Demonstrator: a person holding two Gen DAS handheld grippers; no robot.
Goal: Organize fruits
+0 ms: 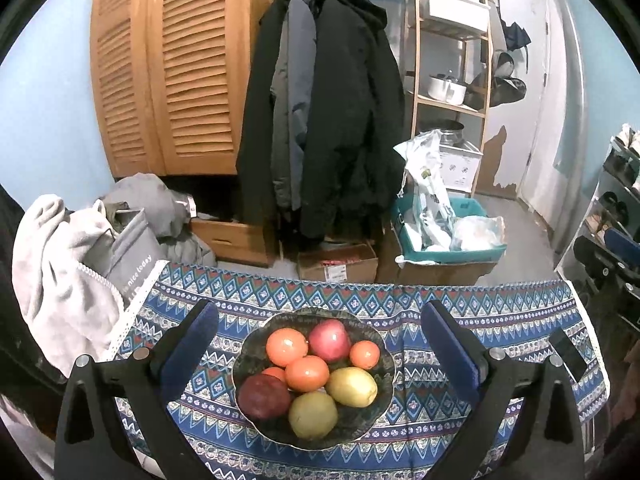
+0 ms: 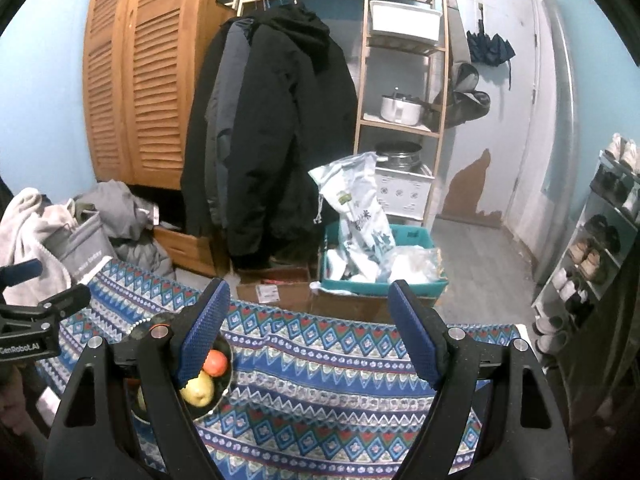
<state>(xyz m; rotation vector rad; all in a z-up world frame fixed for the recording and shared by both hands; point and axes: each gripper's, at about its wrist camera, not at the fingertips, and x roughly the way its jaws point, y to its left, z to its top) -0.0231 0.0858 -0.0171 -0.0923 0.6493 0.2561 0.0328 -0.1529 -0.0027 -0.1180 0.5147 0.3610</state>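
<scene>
A dark scalloped bowl [image 1: 382,392] sits on the blue patterned tablecloth [image 1: 500,320]. It holds several oranges [image 1: 286,346], a pink-red apple [image 1: 329,339], a dark red apple [image 1: 263,397] and two yellow-green pears [image 1: 352,386]. My left gripper [image 1: 318,320] is open and empty, above the bowl with its fingers to either side. My right gripper [image 2: 310,336] is open and empty over bare cloth to the right of the bowl [image 2: 226,390]. An orange [image 2: 216,362] and a pear [image 2: 198,391] show behind its left finger. The left gripper [image 2: 36,320] shows at the left edge.
A dark phone [image 1: 568,354] lies on the cloth at the right edge. Beyond the table are hanging coats [image 1: 320,112], a wooden louvred cupboard [image 1: 168,68], a teal crate with bags [image 1: 444,232], cardboard boxes, a shelf rack and a shoe rack [image 2: 600,240].
</scene>
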